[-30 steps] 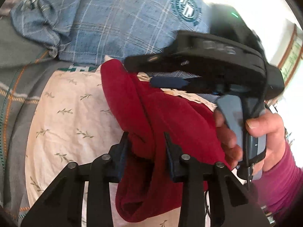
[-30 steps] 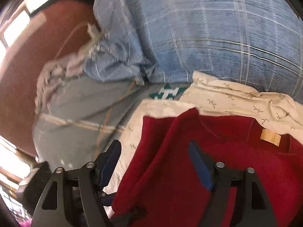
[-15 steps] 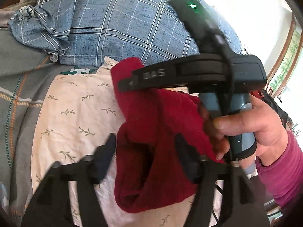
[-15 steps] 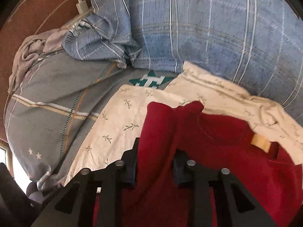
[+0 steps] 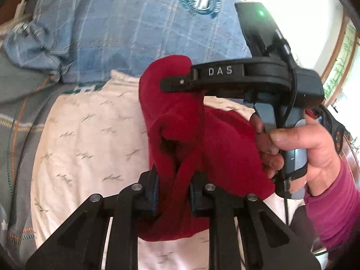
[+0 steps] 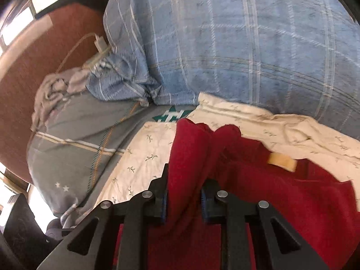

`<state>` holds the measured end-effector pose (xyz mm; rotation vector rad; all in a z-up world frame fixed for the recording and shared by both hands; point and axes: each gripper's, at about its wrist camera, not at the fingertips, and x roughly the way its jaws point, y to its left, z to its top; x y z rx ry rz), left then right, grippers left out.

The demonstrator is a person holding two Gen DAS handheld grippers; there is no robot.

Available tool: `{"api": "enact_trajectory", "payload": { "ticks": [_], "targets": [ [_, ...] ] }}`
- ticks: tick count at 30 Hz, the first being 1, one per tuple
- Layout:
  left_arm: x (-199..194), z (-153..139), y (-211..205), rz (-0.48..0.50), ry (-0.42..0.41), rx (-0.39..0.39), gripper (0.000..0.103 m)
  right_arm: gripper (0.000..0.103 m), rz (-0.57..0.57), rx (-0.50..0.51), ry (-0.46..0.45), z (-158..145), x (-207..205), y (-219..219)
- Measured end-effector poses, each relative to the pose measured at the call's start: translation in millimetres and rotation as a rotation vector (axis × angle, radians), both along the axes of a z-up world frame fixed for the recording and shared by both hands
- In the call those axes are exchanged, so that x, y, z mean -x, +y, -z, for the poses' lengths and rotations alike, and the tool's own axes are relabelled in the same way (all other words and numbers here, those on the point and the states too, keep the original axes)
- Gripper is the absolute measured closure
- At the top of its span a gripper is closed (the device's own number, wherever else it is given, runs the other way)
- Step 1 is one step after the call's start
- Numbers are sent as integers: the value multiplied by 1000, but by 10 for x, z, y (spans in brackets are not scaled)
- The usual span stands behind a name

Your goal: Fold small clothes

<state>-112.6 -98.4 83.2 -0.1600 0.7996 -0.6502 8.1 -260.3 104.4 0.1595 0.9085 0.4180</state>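
I am looking across a bed: a big blue checked pillow [image 6: 258, 51] is leaning at its head, a grey striped bedsheet [image 6: 74, 135] is spreading underneath. A reddish-brown wooden headboard [image 6: 33, 67] is curving behind (a white charger cable [image 6: 99, 45] is trailing over it). Daylight is pouring through a wood-framed window [image 5: 342, 67].

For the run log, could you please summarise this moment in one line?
left tool: shut on red garment | right tool: shut on red garment | under it: cream cloth
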Motion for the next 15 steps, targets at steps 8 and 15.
{"api": "enact_trajectory", "payload": {
  "ticks": [8, 15],
  "targets": [
    [130, -361, -842, 150, -50, -24, 88, 82, 104, -26, -70, -298, 323, -876],
    [226, -339, -1602, 265, -51, -59, 88, 82, 231, -63, -59, -162, 606, -1738]
  ]
}}
